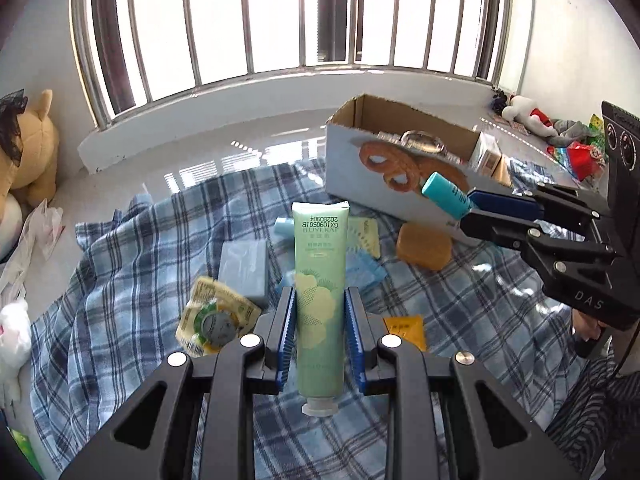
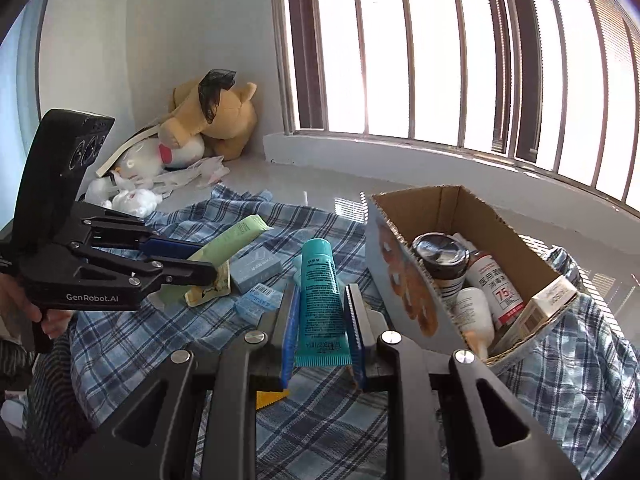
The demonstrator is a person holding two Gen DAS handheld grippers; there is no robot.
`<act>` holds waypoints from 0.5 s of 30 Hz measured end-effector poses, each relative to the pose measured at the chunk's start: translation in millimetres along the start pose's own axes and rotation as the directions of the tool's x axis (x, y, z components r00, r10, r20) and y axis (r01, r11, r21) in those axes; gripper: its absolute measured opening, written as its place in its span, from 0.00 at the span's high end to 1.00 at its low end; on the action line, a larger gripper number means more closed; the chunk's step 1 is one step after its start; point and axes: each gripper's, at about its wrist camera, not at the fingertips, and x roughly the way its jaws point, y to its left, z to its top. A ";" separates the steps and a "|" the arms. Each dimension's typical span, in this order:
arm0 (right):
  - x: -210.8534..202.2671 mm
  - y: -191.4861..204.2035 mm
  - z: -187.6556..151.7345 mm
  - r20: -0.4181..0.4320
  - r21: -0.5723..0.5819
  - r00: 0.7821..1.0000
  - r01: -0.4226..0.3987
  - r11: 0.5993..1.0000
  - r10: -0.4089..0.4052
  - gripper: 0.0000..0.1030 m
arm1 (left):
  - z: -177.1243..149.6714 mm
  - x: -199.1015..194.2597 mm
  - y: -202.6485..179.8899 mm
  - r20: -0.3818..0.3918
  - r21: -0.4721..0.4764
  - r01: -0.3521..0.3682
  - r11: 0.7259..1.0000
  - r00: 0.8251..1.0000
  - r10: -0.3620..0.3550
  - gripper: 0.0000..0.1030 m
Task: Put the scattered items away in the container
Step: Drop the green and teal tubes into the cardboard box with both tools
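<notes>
My left gripper [image 1: 320,300] is shut on a pale green tube [image 1: 319,280], held upright above the plaid cloth [image 1: 132,280]; it also shows in the right wrist view [image 2: 228,242]. My right gripper [image 2: 322,300] is shut on a teal tube [image 2: 320,292], seen in the left wrist view [image 1: 446,194] just in front of the cardboard box [image 1: 360,176]. The box [image 2: 472,208] holds a jar, bottles and a small carton. Loose on the cloth lie a grey-blue box [image 1: 244,266], an orange bar [image 1: 424,246], a yellow packet [image 1: 218,320] and an orange sachet [image 1: 406,330].
Plush toys [image 1: 28,152] and white bags lie at the left corner by the wall. More toys and packets [image 1: 560,136] lie at the far right. A barred window [image 1: 280,20] with a low sill runs behind the box. The cloth lies on a glossy floor.
</notes>
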 end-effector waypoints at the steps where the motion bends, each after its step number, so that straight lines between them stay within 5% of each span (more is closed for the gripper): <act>1: -2.9 -4.5 3.4 0.014 0.008 1.000 0.018 1.000 -0.018 0.80 | 10.1 1.4 -4.0 0.019 -0.001 0.013 1.000 1.000 -0.012 0.75; 7: -5.7 -30.6 20.6 0.049 0.020 0.970 0.236 0.972 -0.236 0.80 | 76.1 15.9 -42.7 0.118 0.057 -0.001 0.998 0.993 -0.006 0.75; 15: 18.7 -87.6 35.6 0.007 0.152 0.953 0.298 0.942 -0.303 0.80 | 139.7 59.6 -79.7 0.154 0.054 0.047 0.997 0.987 -0.055 0.75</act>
